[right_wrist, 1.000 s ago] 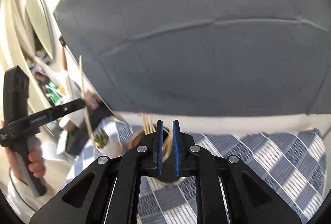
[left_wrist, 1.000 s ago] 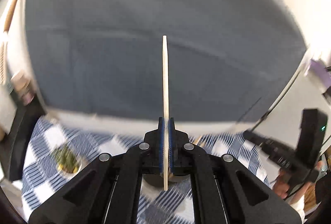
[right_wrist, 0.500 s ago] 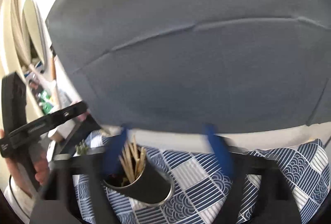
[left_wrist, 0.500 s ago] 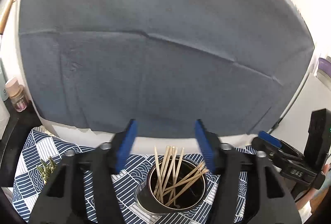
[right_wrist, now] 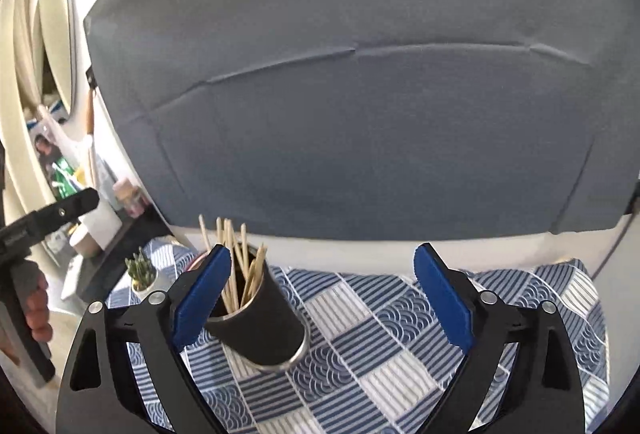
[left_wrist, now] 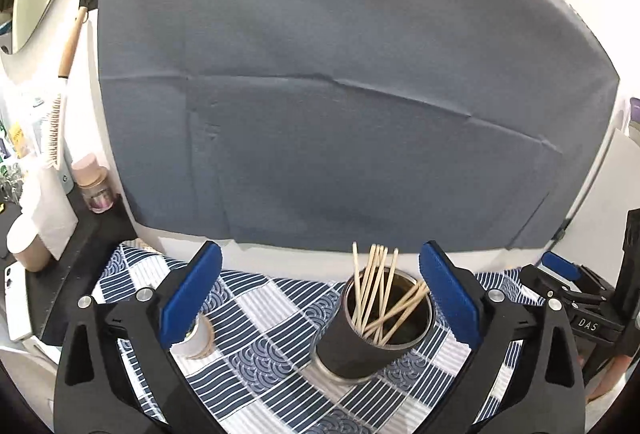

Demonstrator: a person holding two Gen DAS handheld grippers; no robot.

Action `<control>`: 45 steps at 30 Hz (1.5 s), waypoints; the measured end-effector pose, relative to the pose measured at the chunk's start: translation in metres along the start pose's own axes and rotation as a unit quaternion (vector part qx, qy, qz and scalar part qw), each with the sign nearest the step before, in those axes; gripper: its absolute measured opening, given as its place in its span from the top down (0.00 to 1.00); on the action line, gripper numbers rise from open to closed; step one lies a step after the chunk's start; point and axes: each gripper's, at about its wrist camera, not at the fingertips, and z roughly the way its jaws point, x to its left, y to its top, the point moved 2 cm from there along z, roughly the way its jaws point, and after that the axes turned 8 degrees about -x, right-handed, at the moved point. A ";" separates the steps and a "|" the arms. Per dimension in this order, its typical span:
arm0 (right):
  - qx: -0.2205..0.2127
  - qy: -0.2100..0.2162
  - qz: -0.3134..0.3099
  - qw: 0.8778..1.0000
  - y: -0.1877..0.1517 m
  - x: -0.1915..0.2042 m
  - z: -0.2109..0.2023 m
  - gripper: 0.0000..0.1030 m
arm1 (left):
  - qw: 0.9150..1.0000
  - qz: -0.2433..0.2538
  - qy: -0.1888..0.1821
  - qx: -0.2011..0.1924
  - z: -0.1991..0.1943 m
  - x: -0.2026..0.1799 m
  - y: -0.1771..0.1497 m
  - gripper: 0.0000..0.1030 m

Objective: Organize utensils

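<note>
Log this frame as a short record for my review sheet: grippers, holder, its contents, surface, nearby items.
left gripper: open, holding nothing
right gripper: open, holding nothing
holder: dark cup with metal rim, upright on the cloth
contents: wooden sticks, several upright, others leaning across
surface: blue and white patterned tablecloth
nearby: small potted plant to the cup's left
backdrop: grey fabric sheet

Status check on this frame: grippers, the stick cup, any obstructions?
Left gripper open, empty. Right gripper open, empty. Thin wooden sticks standing in dark metal-rimmed cup on blue-white patterned cloth. Nothing blocking.
</note>
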 end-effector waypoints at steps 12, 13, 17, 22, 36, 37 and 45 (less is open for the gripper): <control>0.001 -0.046 0.019 0.999 -0.059 0.053 -0.081 0.11 | 0.998 0.047 -0.014 0.028 -0.068 0.026 -0.048 0.06; 0.002 -0.052 0.019 0.998 -0.065 0.056 -0.086 0.11 | 0.998 0.049 -0.016 0.031 -0.073 0.028 -0.053 0.06; 0.002 -0.081 0.013 0.997 -0.093 0.068 -0.114 0.11 | 0.997 0.047 -0.038 0.042 -0.091 0.037 -0.076 0.06; 0.008 -0.096 0.011 0.995 -0.126 0.074 -0.142 0.09 | 0.996 0.050 -0.058 0.044 -0.114 0.041 -0.106 0.06; -0.011 -0.163 0.015 0.986 -0.166 0.070 -0.232 0.08 | 0.993 0.097 -0.040 0.054 -0.185 0.022 -0.151 0.06; -0.012 -0.160 0.014 0.987 -0.167 0.070 -0.239 0.08 | 0.992 0.105 -0.040 0.050 -0.193 0.020 -0.153 0.06; 0.007 -0.137 -0.013 0.990 -0.191 0.077 -0.294 0.08 | 0.996 0.073 -0.009 0.048 -0.255 0.007 -0.168 0.06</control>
